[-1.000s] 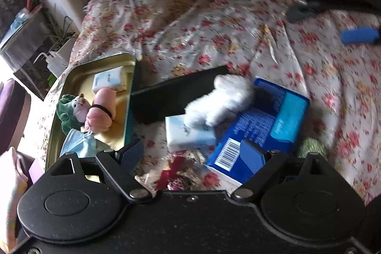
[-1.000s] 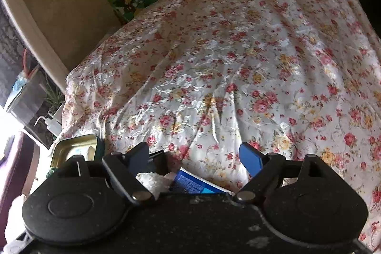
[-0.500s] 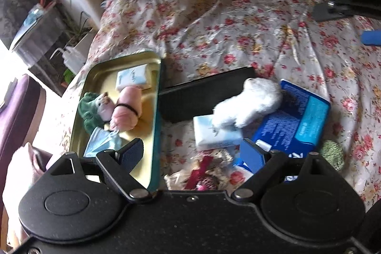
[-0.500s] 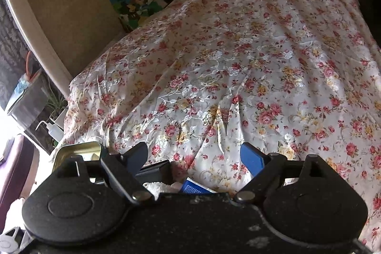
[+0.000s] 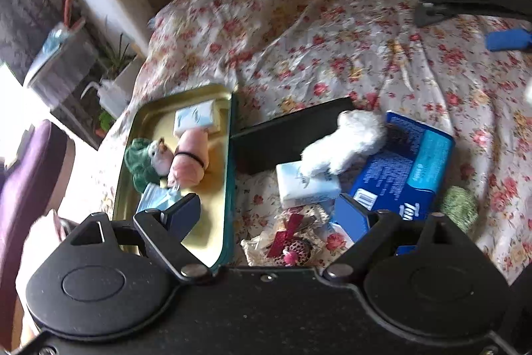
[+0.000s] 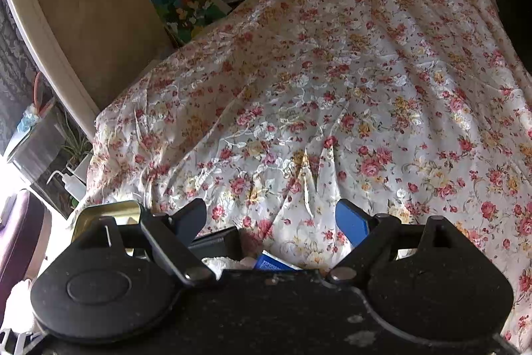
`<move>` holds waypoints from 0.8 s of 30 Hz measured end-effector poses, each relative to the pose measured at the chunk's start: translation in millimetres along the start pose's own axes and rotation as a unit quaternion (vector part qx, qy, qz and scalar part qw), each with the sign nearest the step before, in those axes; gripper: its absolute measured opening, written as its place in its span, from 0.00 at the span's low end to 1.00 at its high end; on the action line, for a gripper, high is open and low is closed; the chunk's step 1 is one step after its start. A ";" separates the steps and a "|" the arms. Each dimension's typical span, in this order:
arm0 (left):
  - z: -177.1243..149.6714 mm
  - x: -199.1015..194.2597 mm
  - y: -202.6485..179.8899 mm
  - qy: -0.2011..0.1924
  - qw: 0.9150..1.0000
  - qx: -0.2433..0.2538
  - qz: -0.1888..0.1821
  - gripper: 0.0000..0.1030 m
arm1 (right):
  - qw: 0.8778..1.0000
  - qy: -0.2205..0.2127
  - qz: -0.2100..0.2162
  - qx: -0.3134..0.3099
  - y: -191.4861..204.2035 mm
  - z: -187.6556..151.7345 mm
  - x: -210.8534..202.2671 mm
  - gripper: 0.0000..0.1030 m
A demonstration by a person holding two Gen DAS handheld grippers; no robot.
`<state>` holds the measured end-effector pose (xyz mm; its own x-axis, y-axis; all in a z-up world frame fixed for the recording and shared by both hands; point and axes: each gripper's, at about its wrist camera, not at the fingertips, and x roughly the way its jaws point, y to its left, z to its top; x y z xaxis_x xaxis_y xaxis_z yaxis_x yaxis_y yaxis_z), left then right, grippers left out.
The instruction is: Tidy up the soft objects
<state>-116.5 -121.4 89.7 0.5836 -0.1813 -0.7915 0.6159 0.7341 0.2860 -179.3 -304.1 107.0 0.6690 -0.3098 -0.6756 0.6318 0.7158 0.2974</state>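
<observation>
Jaws of the left gripper [image 5: 266,215] stand wide, nothing between them. Left wrist view: gold metal tray [image 5: 186,95], centre left, holds a pink plush toy [image 5: 189,162], a green plush toy [image 5: 141,158] and a white tissue pack [image 5: 196,120]. Right of it, a white fluffy toy [image 5: 345,142] lies across a blue cardboard box [image 5: 409,168]. Right wrist view: right gripper [image 6: 271,220] equally wide and empty, over the floral bedsheet [image 6: 332,88].

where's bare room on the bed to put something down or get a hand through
The floral sheet is bare beyond the black box, up to the headboard. Inside the tin, only the near yellow floor is free. It is crowded between the tin and the blue box.
</observation>
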 end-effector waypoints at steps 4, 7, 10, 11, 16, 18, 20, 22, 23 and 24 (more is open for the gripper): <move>-0.2 -10.8 -8.4 -0.021 1.000 0.019 -0.006 0.83 | 1.000 -0.002 -0.012 -0.010 3.0 -2.4 2.3 0.82; -1.8 -12.3 -9.0 -0.023 0.999 0.021 -0.019 0.83 | 1.000 0.007 -0.016 -0.011 3.1 -3.8 7.0 0.82; -3.9 -10.8 -5.8 -0.023 0.999 0.017 -0.019 0.83 | 1.000 0.006 -0.025 -0.017 4.2 -5.6 8.0 0.82; -4.5 -9.8 -3.4 -0.021 0.999 0.014 -0.021 0.83 | 0.999 0.006 -0.027 -0.018 4.2 -6.1 8.4 0.82; -11.9 -8.3 8.9 -0.017 1.000 -0.005 -0.015 0.83 | 0.999 0.008 -0.034 -0.023 5.5 -7.1 11.1 0.82; -15.4 -8.6 12.7 -0.016 1.000 -0.010 -0.012 0.83 | 0.999 0.008 -0.032 -0.023 5.2 -7.1 10.1 0.82; -18.6 -8.7 16.5 -0.016 1.000 -0.011 -0.012 0.83 | 0.999 0.004 -0.035 -0.026 5.9 -7.0 8.6 0.82; -20.1 -7.7 20.2 -0.015 1.000 -0.013 -0.014 0.83 | 0.999 0.001 -0.038 -0.027 7.3 -7.1 7.9 0.82; -20.4 -7.3 21.3 -0.015 1.000 -0.014 -0.013 0.83 | 0.999 0.001 -0.039 -0.027 7.4 -7.3 8.2 0.82; -20.5 -6.7 22.8 -0.015 1.000 -0.014 -0.013 0.83 | 0.999 0.002 -0.041 -0.028 7.5 -7.6 8.7 0.82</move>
<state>-117.2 -90.0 90.5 0.5839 -0.2197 -0.7816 0.6156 0.7474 0.2498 -171.7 -296.7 98.3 0.6143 -0.3663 -0.6989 0.6616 0.7217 0.2033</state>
